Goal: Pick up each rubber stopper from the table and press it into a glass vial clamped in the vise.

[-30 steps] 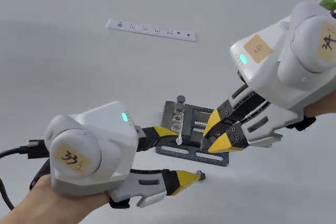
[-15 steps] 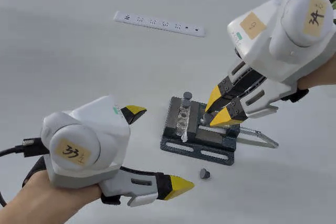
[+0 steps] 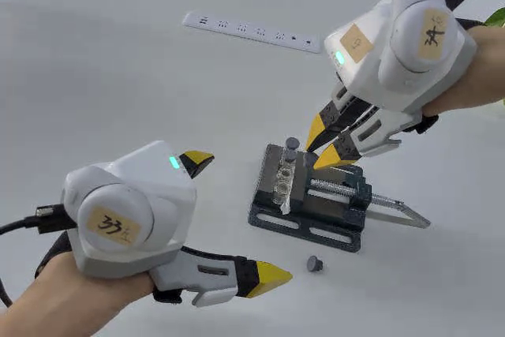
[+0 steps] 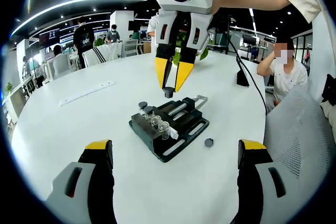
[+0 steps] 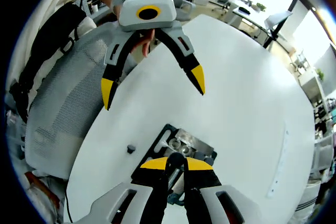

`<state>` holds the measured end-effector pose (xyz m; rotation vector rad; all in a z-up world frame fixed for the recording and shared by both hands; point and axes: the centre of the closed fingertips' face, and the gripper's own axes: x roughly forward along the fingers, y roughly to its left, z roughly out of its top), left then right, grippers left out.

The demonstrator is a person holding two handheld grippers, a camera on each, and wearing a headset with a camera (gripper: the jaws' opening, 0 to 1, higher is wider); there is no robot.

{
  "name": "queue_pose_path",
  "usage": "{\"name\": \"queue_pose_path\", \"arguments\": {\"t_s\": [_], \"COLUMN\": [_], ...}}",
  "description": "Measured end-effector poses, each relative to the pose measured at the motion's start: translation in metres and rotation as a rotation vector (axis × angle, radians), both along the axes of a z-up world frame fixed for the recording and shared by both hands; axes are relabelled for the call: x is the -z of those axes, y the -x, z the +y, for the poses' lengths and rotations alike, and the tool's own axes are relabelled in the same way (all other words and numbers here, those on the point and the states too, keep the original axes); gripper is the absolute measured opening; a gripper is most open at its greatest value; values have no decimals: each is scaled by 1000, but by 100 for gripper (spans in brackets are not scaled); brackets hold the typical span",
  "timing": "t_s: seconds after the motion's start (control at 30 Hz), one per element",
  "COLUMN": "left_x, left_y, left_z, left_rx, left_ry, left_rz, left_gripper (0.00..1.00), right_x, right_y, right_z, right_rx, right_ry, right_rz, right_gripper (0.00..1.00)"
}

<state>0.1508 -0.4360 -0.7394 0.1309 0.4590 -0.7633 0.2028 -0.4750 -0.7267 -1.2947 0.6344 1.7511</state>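
1. My left gripper (image 3: 235,217) stands wide open, with nothing in it.
2. One loose stopper (image 3: 315,263) lies on the surface ahead of it, nearer its right jaw.
3. My right gripper (image 3: 325,146) pinches a second stopper (image 4: 168,92), just above the vise (image 3: 345,195).

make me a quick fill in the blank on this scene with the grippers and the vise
The right gripper is ____ on a rubber stopper. The left gripper has its jaws ____. A loose stopper lies on the ____ beside the vise.
Missing words: shut; open; table.
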Motion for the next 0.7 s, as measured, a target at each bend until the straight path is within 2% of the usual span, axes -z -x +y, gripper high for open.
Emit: {"name": "queue_pose_path", "arguments": {"t_s": [0.3,0.7], "left_x": [6,18], "left_y": [-1,-1], "left_z": [5,14], "left_rx": [-6,-14], "left_ry": [-9,-21], "left_rz": [20,54], "left_gripper": [99,99], "right_x": [12,29], "right_y": [-1,-7], "right_z": [7,16], "right_rx": [-84,-131], "right_ry": [16,25], "right_rz": [-19,-33], "right_gripper": [5,5]}}
